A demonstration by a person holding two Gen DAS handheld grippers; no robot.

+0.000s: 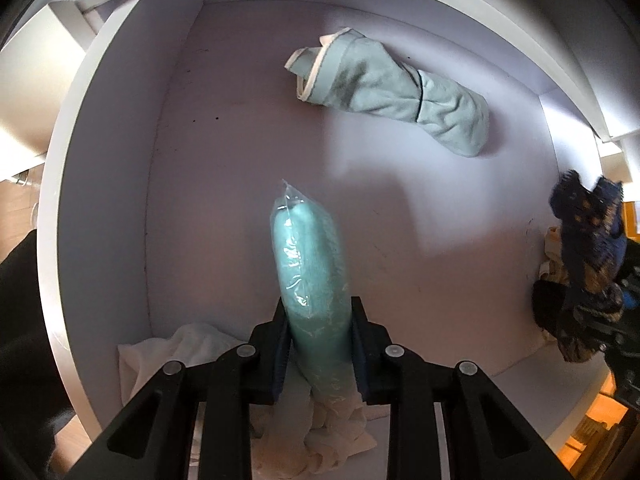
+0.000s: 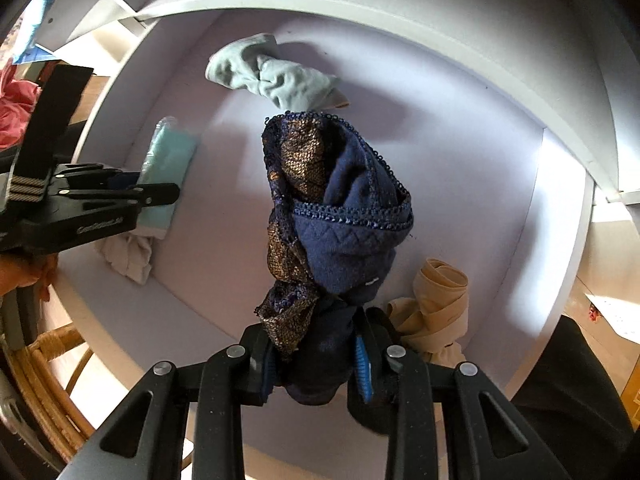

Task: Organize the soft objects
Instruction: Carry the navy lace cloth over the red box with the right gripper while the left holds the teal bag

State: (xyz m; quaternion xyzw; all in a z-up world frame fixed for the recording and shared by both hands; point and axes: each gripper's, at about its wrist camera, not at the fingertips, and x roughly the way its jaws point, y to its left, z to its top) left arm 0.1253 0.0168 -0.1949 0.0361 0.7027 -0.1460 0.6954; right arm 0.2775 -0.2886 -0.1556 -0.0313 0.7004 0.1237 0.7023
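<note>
1. Two grippers point down into a white, shallow drawer [image 1: 224, 128], and I go over it from left to right as my left wrist camera shows it.
2. At the near left corner of the drawer lies a crumpled white cloth [image 1: 188, 344], partly under my left gripper [image 1: 320, 344].
3. My left gripper has its jaws drawn in tight on a teal roll in a clear plastic bag [image 1: 310, 256]; the pads press both of its sides, and its sealed tip points away from me toward the back of the drawer.
4. Behind and to the right, near the back wall, a pale green cloth [image 1: 392, 84] with a cream edge lies twisted on the drawer floor, well apart from both grippers.
5. At the far right edge of that view hangs a navy and gold lace garment [image 1: 588, 232].
6. From the right wrist camera, my right gripper [image 2: 316, 364] has its jaws nearly closed, pinching the lower end of the navy and gold lace garment [image 2: 340, 220], which bunches above the fingers and is clear of the drawer floor.
7. Just right of that gripper a beige cloth [image 2: 436, 300] lies rolled on the floor; I think it touches the right finger, but the garment hides the contact.
8. Outside the drawer, at the left of this view, I see a wicker chair [image 2: 52, 364] and something pink [image 2: 16, 108].
</note>
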